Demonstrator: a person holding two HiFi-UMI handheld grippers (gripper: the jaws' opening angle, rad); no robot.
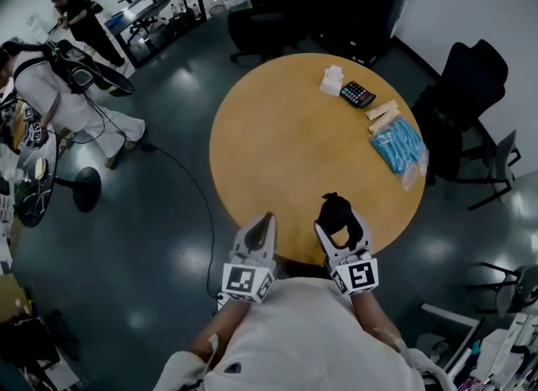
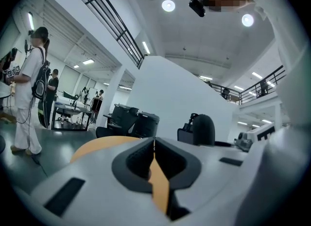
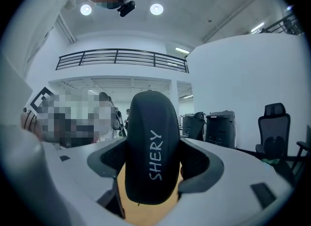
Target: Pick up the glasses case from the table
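- Left gripper point(image 2: 154, 147): jaws are pressed together, nothing held
- Glasses case point(image 3: 150, 152) is clamped mid-body by right gripper point(image 1: 340, 219), at the table's point(image 1: 286, 145) near edge
- Case is judged light, rigid, smooth-shelled; a broadside mid-body hold is favoured against slipping

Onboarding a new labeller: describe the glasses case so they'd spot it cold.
Start at the round tan wooden table, at its near edge by the person. There the right gripper has its jaws shut on the black, smooth, oval glasses case: the only thing held, lettered SHERY in white.
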